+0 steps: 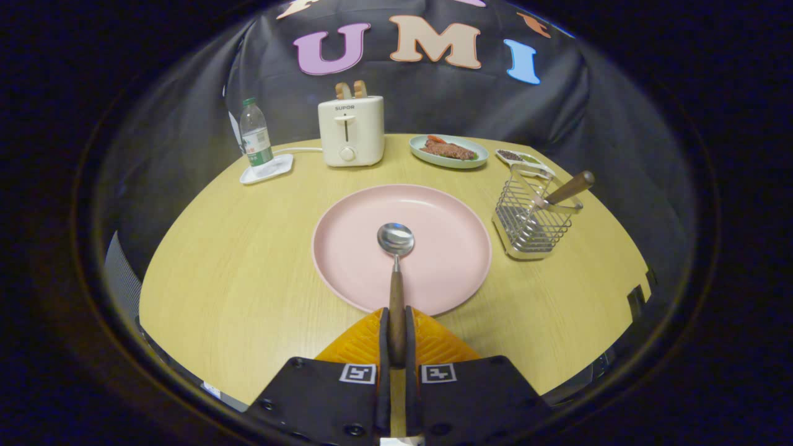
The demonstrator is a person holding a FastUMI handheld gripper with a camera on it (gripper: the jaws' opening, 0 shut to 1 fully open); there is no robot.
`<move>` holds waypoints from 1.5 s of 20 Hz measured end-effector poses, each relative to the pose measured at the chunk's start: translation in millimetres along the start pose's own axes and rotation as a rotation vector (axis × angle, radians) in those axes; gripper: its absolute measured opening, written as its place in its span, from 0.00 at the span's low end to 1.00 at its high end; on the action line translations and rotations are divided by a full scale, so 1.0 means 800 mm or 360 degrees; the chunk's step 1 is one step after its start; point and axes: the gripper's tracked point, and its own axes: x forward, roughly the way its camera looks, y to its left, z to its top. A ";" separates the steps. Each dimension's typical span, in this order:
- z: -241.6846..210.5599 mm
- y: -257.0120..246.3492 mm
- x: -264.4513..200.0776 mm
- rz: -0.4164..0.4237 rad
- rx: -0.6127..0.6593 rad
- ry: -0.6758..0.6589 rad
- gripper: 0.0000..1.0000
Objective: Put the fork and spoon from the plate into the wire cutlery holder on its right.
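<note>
Over the plate (347,248), gripper (396,331) clamped on spoon (396,266) handle; loose hold risks missing holder (536,220) right of plate

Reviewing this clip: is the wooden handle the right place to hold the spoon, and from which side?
Yes. The gripper is shut on the spoon at its wooden handle, coming in from the handle end along its length. The straight, narrow handle fits between the fingers, while the bowl points ahead over the pink plate, probably ready to drop into the wire cutlery holder.

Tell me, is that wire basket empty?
No. The wire cutlery holder already holds one wooden-handled utensil, leaning out of its top.
</note>
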 end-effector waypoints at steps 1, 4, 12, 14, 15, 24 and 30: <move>0.005 0.001 -0.002 0.0000 -0.0012 -0.0013 0.12; 0.017 0.005 -0.011 0.0003 -0.0036 -0.0042 0.12; 0.026 0.022 -0.027 0.0031 -0.0114 -0.0051 0.04; 0.031 0.021 -0.034 0.0024 -0.0126 -0.0056 0.04; 0.034 0.020 -0.038 0.0016 -0.0135 -0.0060 0.04; 0.114 -0.022 -0.078 -0.0145 -0.0093 -0.0118 0.04; 0.167 -0.075 -0.088 -0.0307 0.0115 -0.0129 0.04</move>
